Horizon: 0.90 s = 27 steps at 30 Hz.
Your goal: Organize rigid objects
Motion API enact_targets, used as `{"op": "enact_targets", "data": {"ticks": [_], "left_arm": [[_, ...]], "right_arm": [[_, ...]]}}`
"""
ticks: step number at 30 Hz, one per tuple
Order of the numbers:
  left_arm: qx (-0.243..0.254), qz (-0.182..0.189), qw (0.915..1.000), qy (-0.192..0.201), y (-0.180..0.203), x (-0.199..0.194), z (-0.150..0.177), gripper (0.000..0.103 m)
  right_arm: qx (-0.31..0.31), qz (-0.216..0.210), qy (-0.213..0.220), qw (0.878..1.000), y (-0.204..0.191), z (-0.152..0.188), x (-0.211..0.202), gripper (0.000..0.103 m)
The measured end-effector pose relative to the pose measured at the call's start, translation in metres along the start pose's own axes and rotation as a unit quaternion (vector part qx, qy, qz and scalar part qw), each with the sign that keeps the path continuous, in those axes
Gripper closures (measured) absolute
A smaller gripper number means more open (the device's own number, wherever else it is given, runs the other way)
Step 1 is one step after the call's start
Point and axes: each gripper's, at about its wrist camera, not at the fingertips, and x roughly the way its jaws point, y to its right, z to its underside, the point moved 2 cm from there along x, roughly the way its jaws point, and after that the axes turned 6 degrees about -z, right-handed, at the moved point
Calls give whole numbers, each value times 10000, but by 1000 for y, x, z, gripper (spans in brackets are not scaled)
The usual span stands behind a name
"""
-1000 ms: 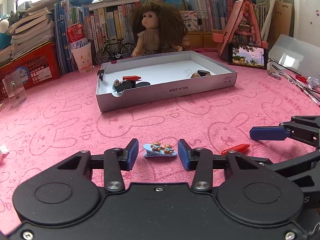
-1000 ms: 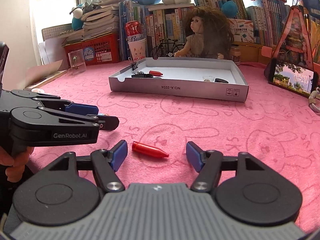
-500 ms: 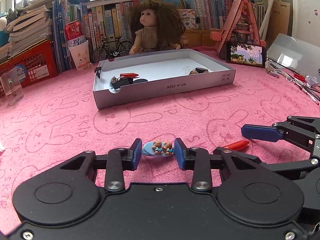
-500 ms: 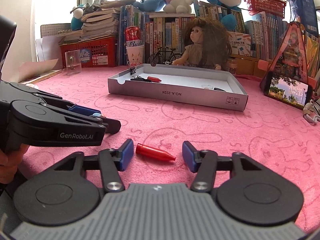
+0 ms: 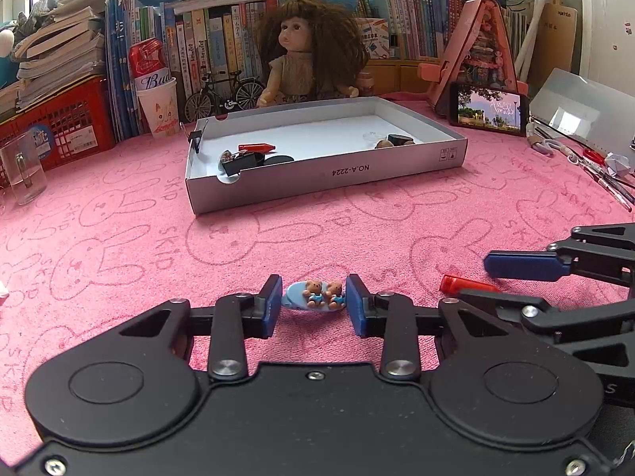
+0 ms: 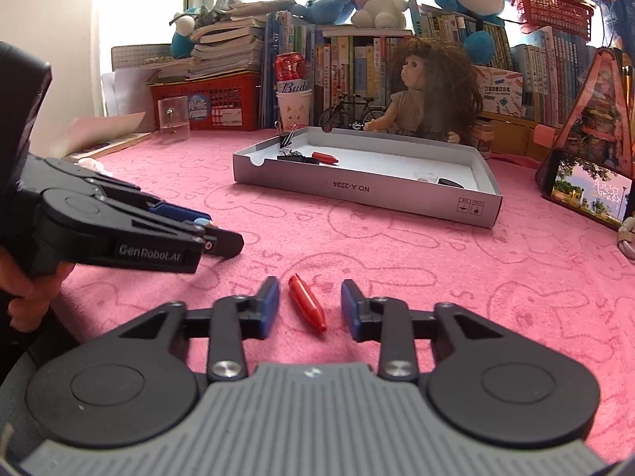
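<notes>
Left tool is closed on the bear hair clip: both blue pads press its ends, and its jaws have just been closing with the clip between them. The clip appears to lie on the pink cloth of the counter, not yet lifted. Gripping it end to end suits its long oval form and keeps the raised bear figures clear of the pads.

Right tool stands open around the red crayon-shaped piece. Its jaws have just been opening slightly; a gap shows on each side, so nothing is held. The piece lies slantwise between the pads, pointed end toward the camera, so a squeeze would probably turn it rather than seat it.

The shallow white box, well beyond both tools, already contains a like red piece, a binder clip and other small items. It is judged to be the collecting place, which explains both tools working simultaneously, one item each.
</notes>
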Motion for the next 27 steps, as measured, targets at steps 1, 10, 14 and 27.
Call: {"op": "enact_targets", "data": {"ticks": [1,10,14,27], "left_arm": [[-11,5,10000,-4,0,0,0,70],[-39,12,10000,-12,-2,0,0,70],[-76,-2,10000,-19,-2,0,0,70],[-309,44,9995,13,-9,-5,2,70]], "right_arm": [[-77,42,-55,9999,1,1,-1,48],[-180,657,-181,9975,28,5,-13,47],[80,1031,-181,9945,39,3,-13,47],[839,499,27,9952,6,-1,-12,27]]}}
